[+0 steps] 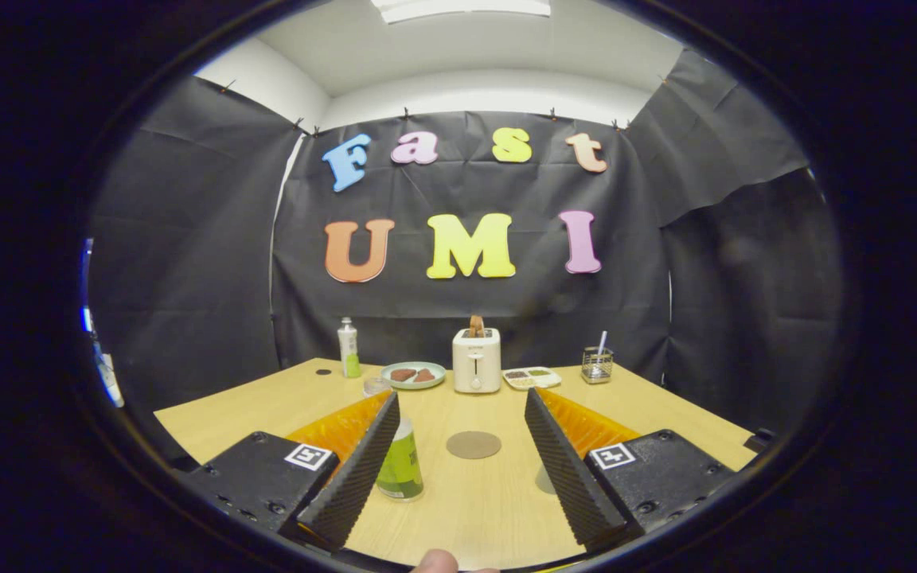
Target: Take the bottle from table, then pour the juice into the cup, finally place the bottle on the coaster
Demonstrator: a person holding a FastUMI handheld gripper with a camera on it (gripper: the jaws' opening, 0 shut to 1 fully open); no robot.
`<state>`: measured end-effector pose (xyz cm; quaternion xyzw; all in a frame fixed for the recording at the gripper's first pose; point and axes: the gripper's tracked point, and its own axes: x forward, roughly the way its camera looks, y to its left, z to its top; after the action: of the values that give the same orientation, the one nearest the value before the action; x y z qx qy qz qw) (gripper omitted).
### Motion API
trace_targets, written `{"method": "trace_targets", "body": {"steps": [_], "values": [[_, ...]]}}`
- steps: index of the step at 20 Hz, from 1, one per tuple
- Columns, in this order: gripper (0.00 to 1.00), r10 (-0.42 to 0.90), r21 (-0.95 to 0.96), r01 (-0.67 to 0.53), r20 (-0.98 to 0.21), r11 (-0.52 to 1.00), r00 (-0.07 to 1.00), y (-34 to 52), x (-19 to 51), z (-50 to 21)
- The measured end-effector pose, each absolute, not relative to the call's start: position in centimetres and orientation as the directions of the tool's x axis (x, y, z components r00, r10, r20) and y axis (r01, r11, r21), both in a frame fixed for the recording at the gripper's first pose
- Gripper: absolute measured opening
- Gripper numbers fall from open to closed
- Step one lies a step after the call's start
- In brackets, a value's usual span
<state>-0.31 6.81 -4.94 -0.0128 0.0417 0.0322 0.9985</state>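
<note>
With the gripper (462,469) spread wide and empty, shift it toward the green-labelled bottle (400,465) beside the left finger, centring before closing

Black cloth walls (188,263) are enclosing a pale wooden worktop (267,402) — a ceiling light panel (462,8) is glowing on the white ceiling above.

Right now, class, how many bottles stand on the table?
2: one bottle beside the open gripper's left finger, partly hidden; another bottle far back, left of the plate.
</note>
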Motion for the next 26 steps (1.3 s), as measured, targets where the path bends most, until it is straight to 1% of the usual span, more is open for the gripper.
{"method": "trace_targets", "body": {"steps": [6, 10, 19, 26], "values": [[1.0, 0.051, -0.033, -0.054, -0.091, 0.998, 0.995, 6.9, -0.3, -5.6], [1.0, 0.028, -0.066, -0.036, -0.125, 0.997, 0.992, 7.0, 0.1, -7.9], [1.0, 0.095, -0.077, -0.114, -0.216, 0.99, 0.972, 10.9, 1.7, -12.4], [1.0, 0.097, -0.114, -0.133, -0.278, 0.985, 0.956, 12.7, 4.0, -16.2]]}}
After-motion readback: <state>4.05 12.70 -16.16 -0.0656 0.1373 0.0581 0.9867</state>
